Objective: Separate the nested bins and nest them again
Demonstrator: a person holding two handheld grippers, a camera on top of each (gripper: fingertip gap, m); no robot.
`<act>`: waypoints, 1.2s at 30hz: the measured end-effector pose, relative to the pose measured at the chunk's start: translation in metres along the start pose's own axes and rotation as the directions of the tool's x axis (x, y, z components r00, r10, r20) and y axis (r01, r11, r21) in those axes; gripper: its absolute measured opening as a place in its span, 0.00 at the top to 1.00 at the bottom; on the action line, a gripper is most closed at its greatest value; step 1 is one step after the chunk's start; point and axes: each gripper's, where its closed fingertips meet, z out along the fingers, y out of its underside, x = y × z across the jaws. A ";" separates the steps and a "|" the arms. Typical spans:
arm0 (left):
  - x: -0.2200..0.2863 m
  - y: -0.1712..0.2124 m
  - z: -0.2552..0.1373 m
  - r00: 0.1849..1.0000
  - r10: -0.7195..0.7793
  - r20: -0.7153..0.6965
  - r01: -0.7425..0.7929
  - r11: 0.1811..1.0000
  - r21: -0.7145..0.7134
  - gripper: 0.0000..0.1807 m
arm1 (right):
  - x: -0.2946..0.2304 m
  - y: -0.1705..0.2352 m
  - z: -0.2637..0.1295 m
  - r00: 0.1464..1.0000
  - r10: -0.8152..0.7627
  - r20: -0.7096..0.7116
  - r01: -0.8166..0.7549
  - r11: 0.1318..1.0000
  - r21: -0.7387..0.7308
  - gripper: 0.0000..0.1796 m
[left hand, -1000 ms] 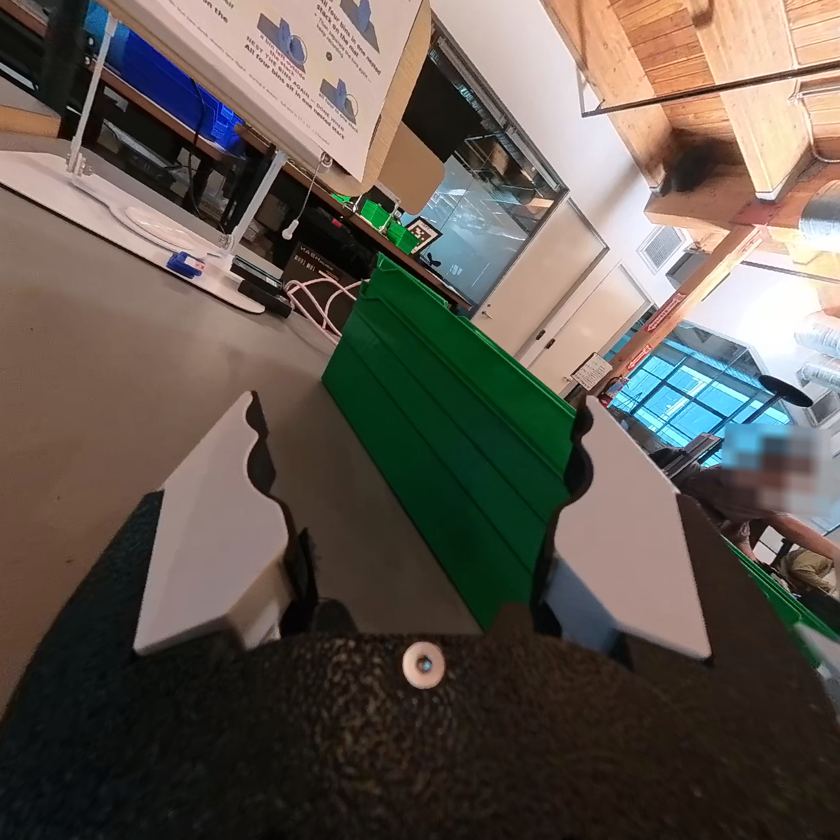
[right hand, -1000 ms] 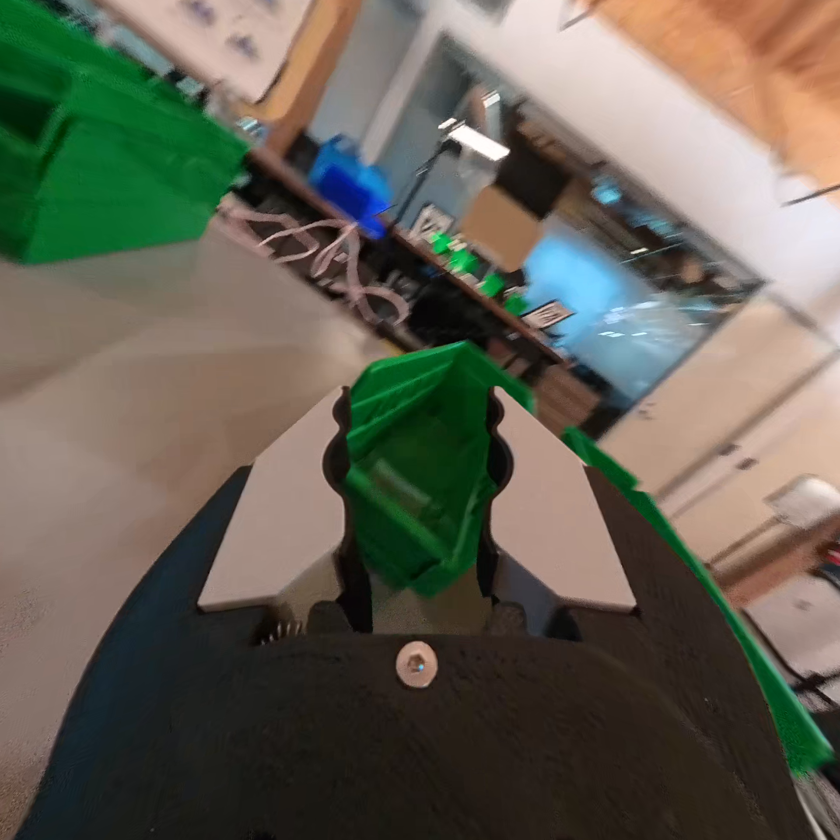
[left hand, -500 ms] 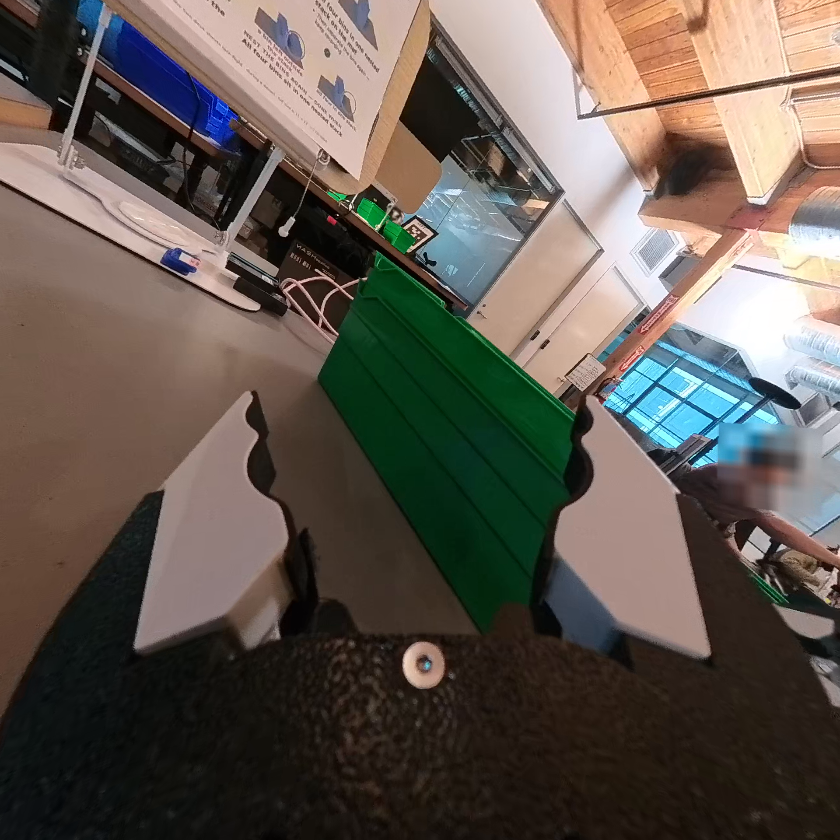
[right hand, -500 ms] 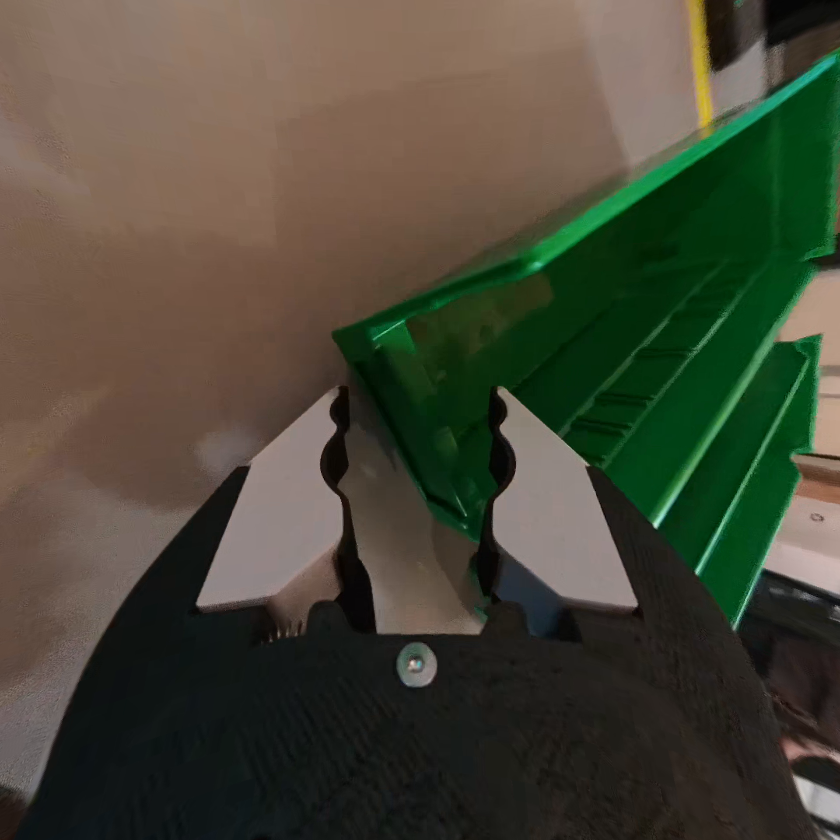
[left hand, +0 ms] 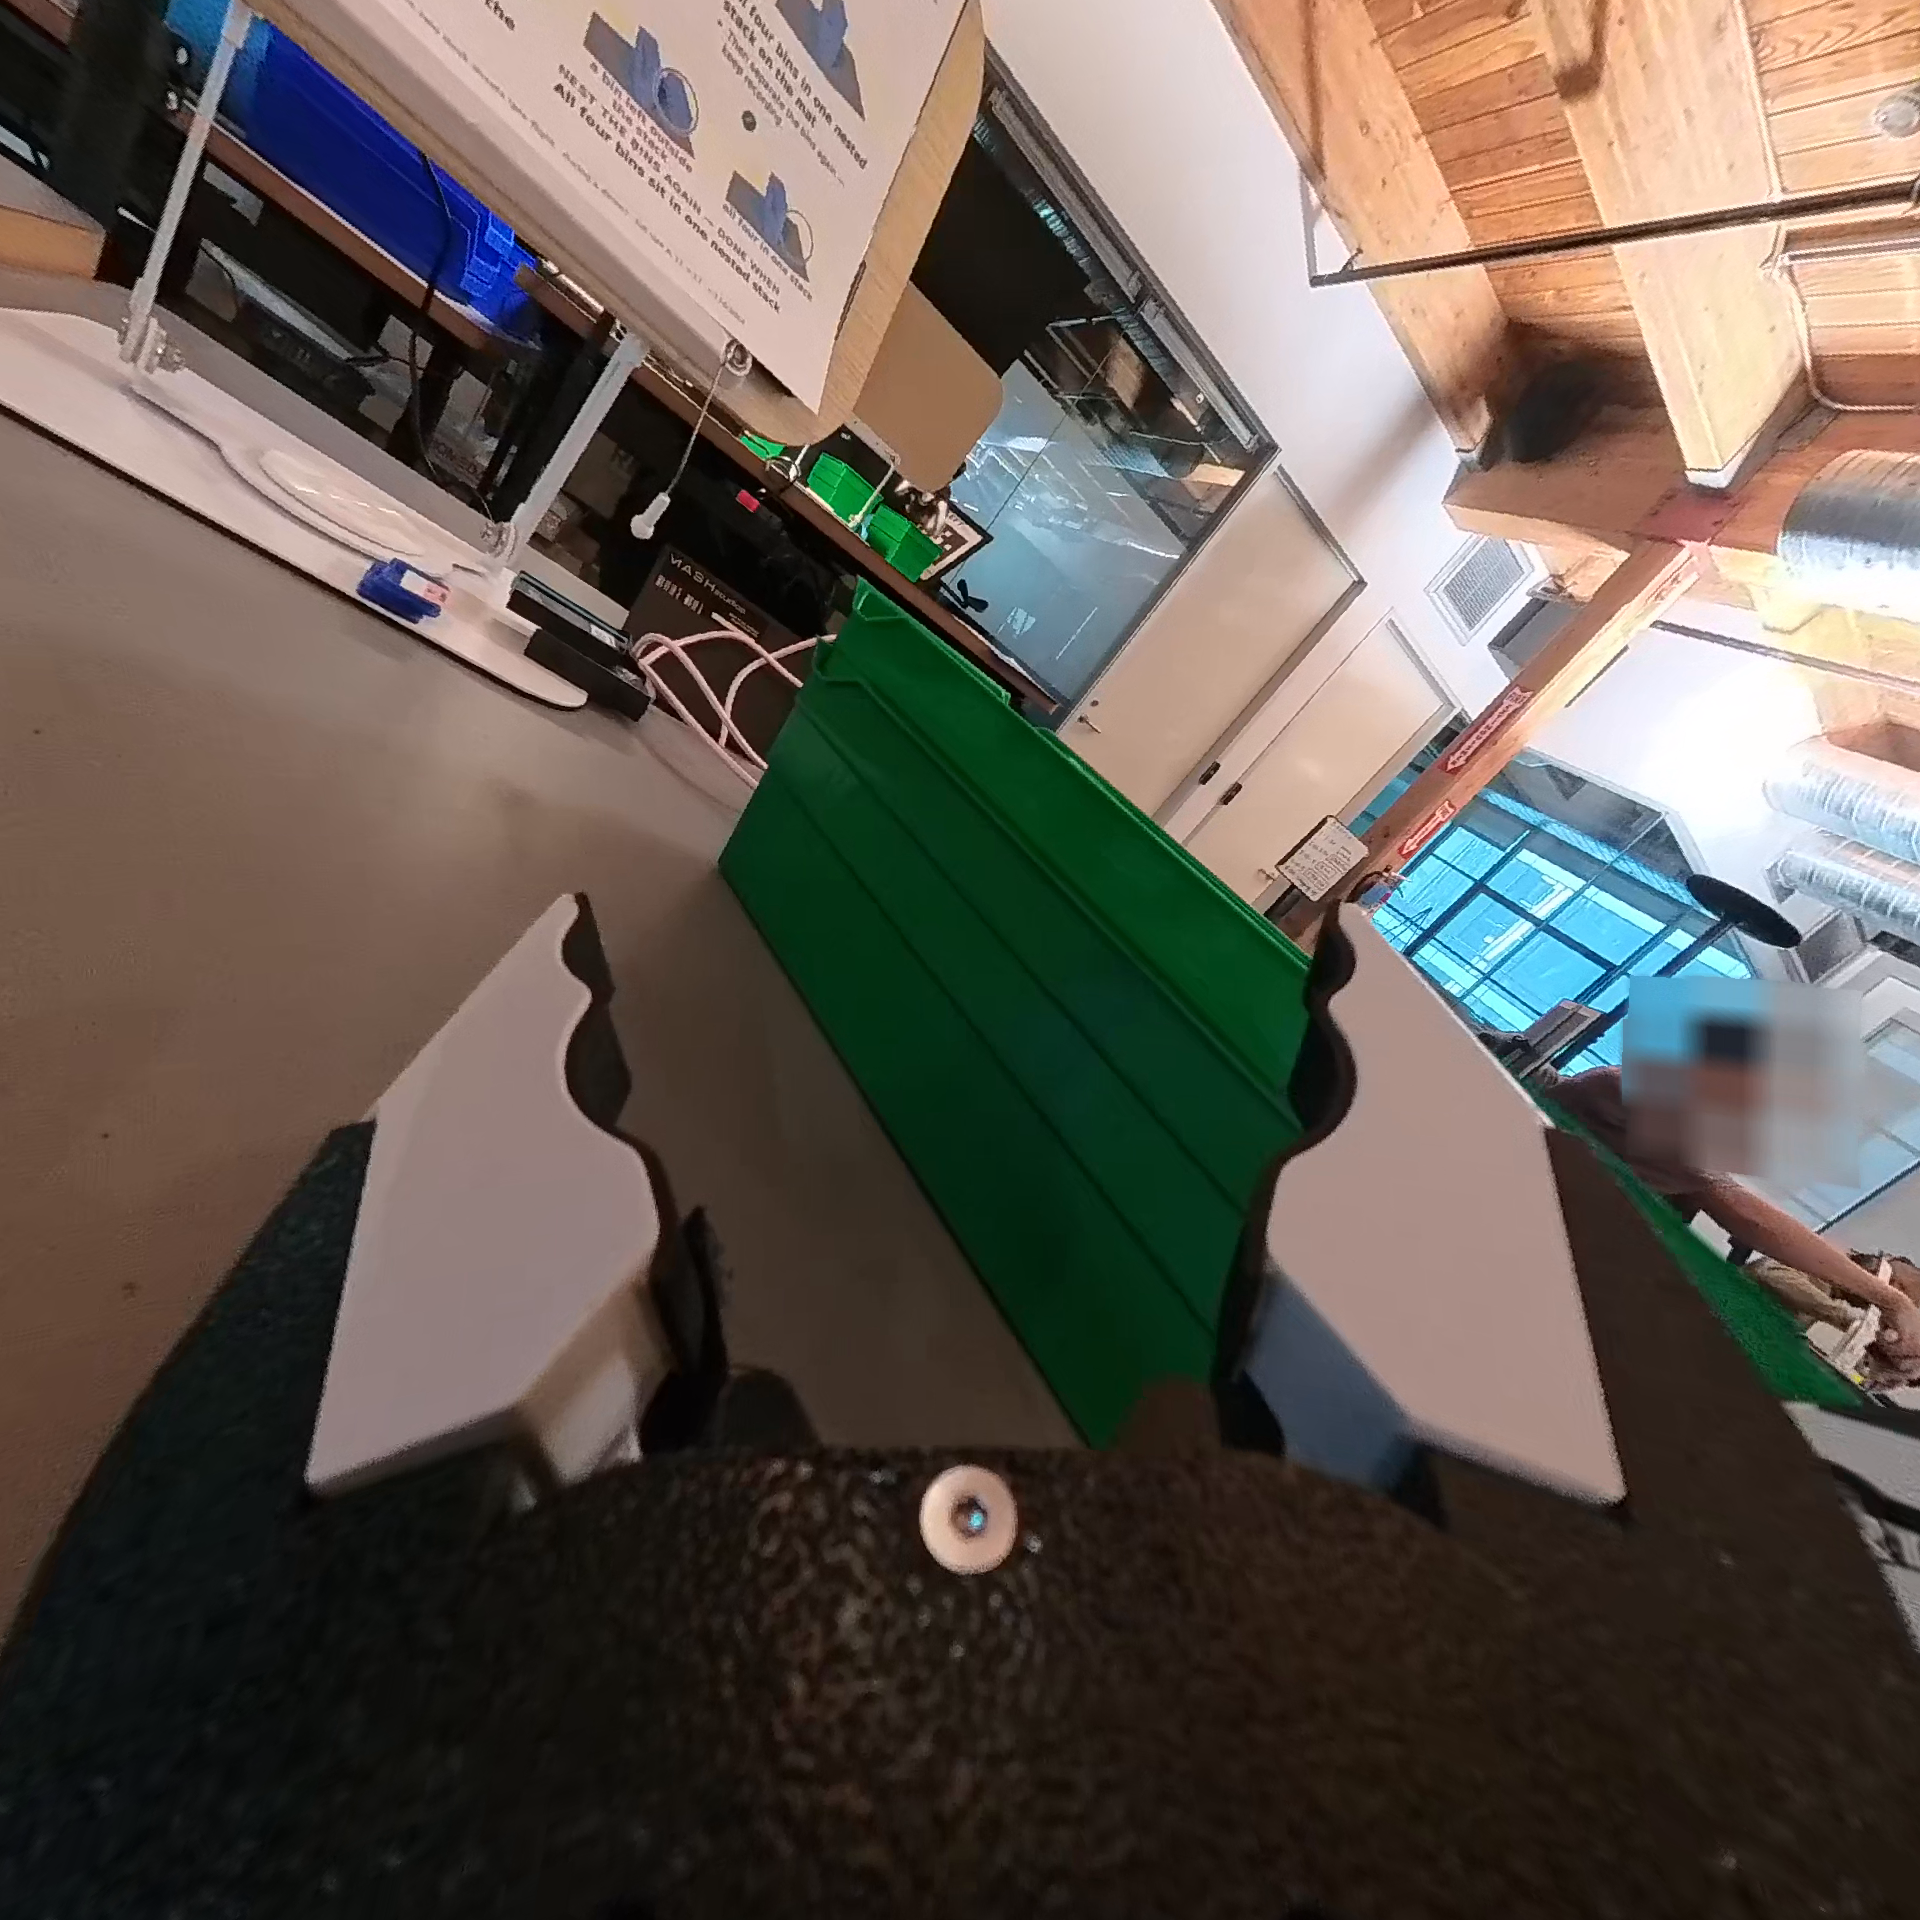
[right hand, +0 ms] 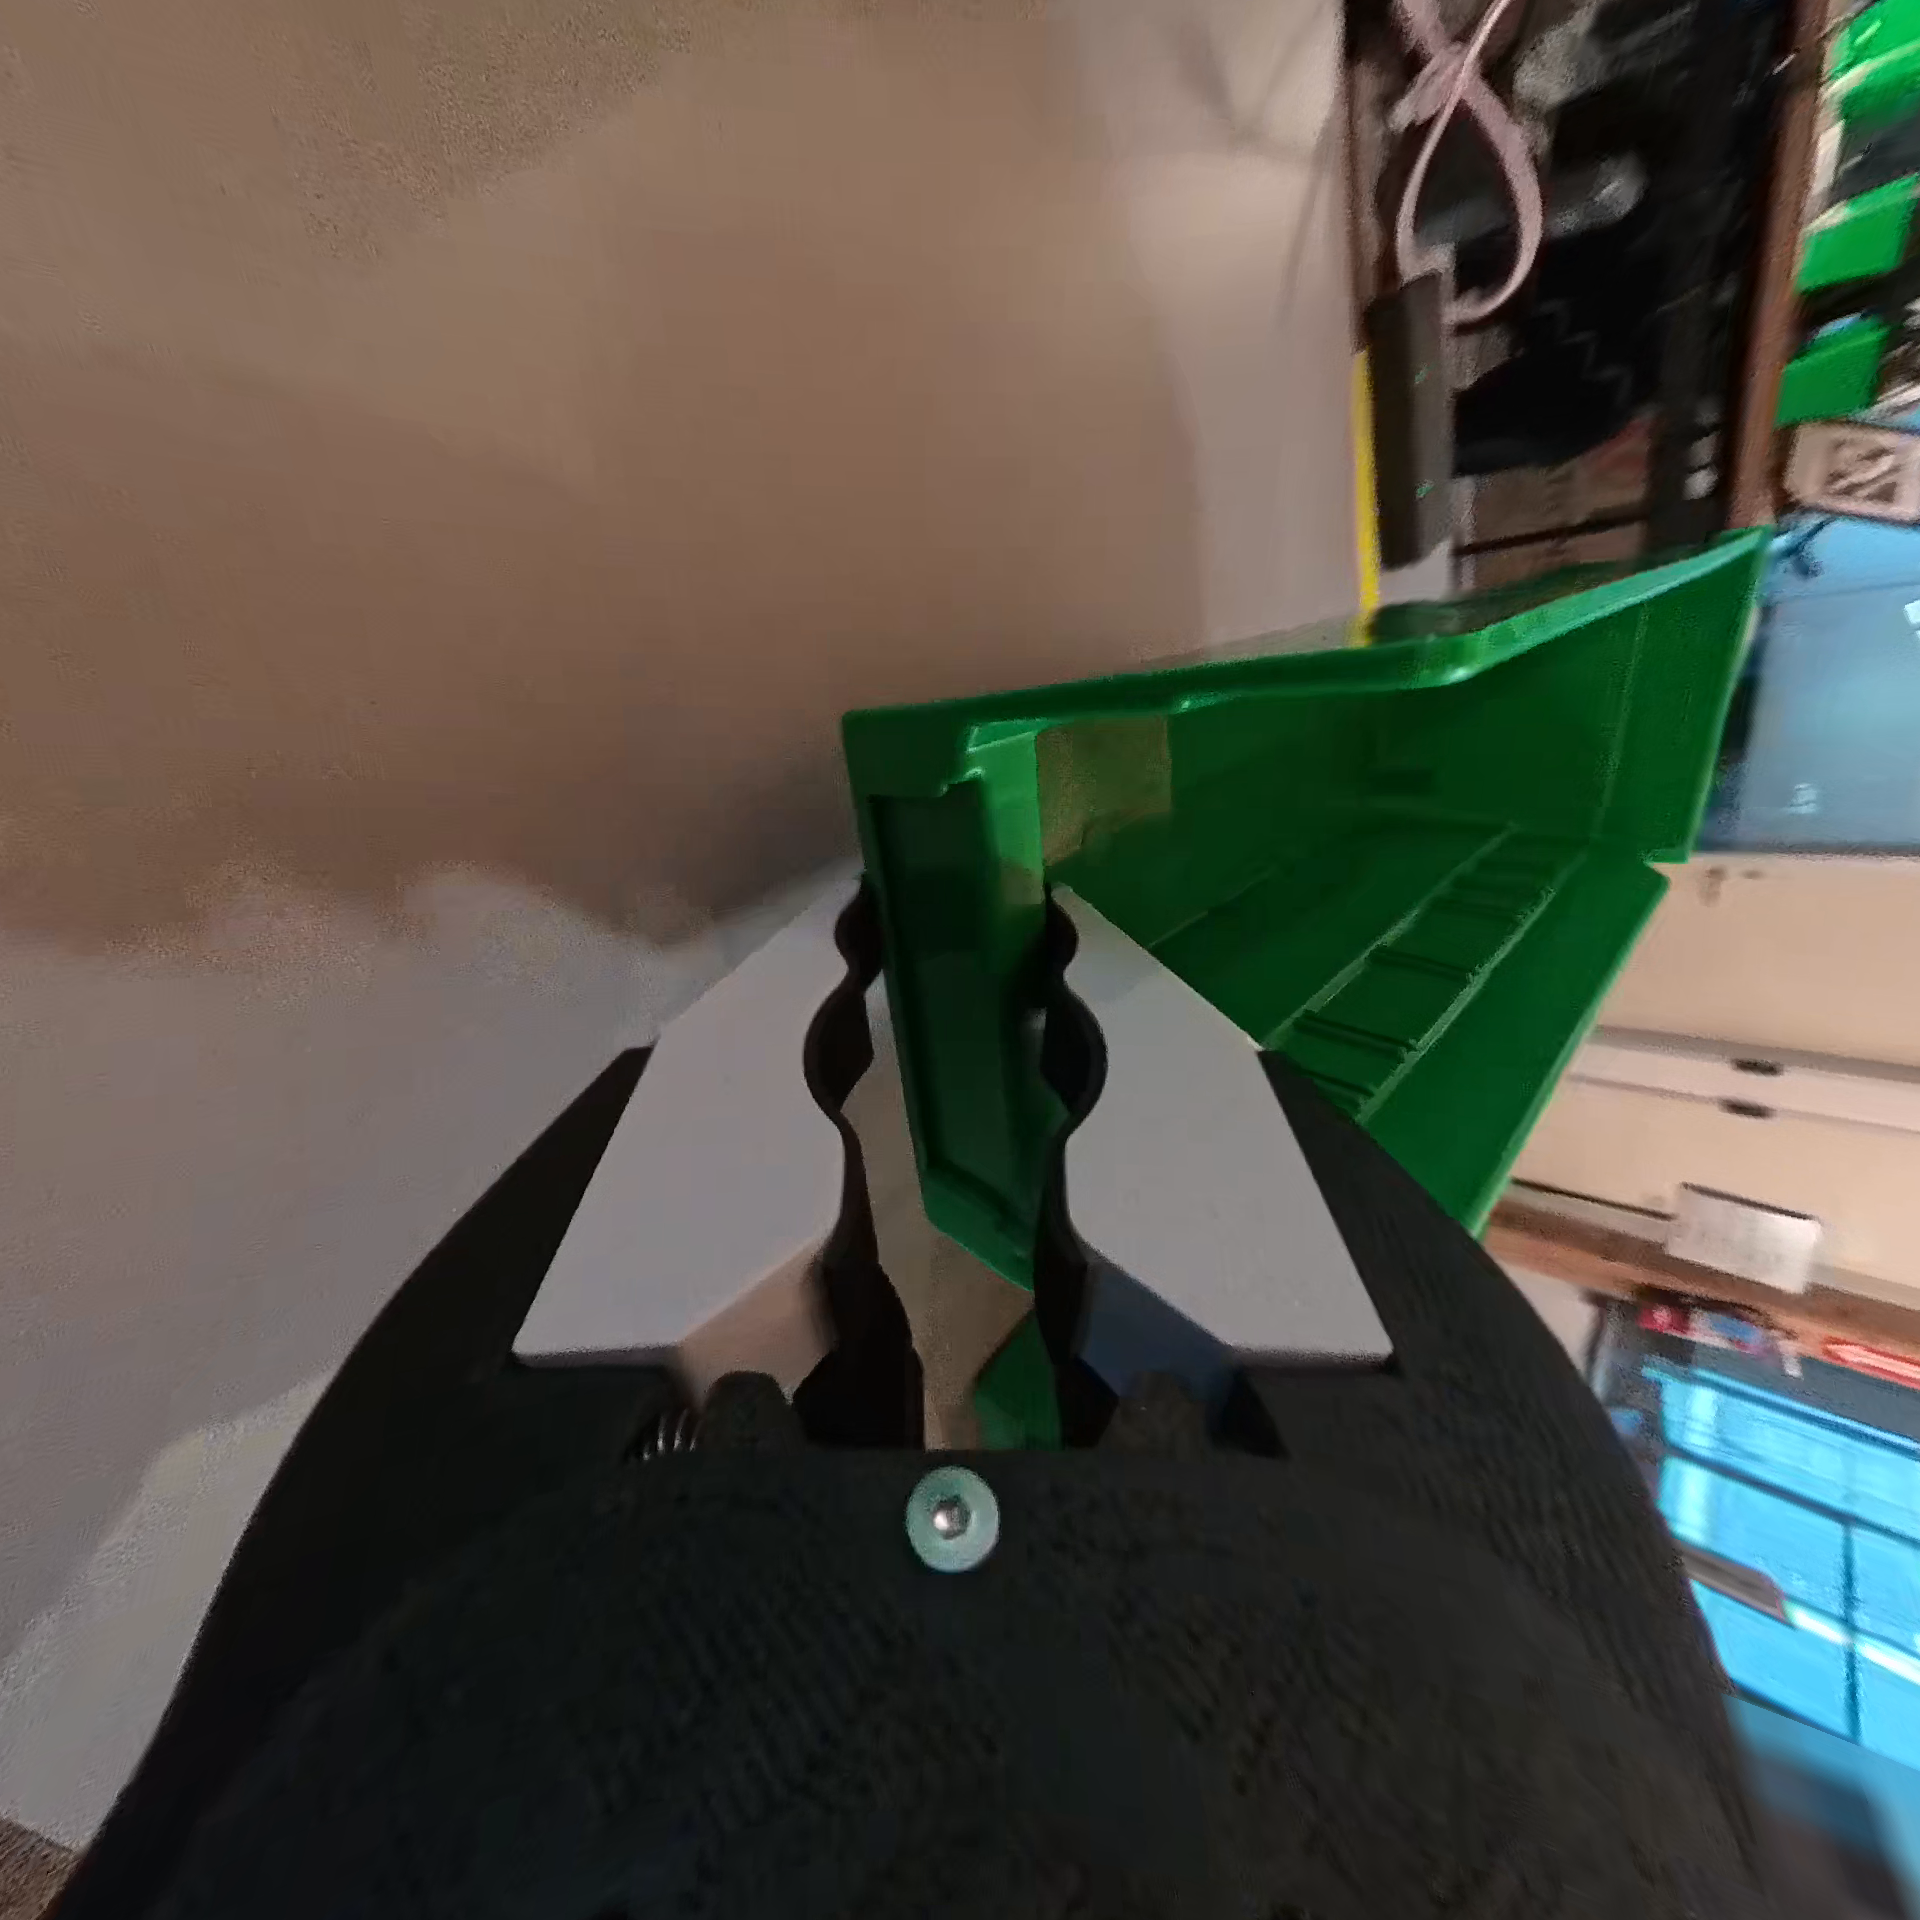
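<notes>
Bench (left hand: 260, 831): grey, matte, fills left half of frame.
Green bin (left hand: 987, 987): stands on bench, centre frame, long side facing camera.
White stand base (left hand: 208, 457): flat on bench, upper left.
Blue item (left hand: 400, 589): on that base.

Left gripper (left hand: 951, 1049), jaws apart, beside green bins (left hand: 997, 997) on table (left hand: 260, 831).

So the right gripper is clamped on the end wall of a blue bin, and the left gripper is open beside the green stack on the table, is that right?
Not quite: the bin clamped in the right gripper is green, not blue, as the right wrist view shows. The rest holds: the left gripper is open beside the green stack on the table.
</notes>
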 end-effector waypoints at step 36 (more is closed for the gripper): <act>0.000 -0.003 0.000 0.999 -0.034 -0.018 0.034 0.999 0.014 0.28 | -0.027 -0.276 0.005 0.906 -0.391 0.162 0.322 0.886 0.335 0.84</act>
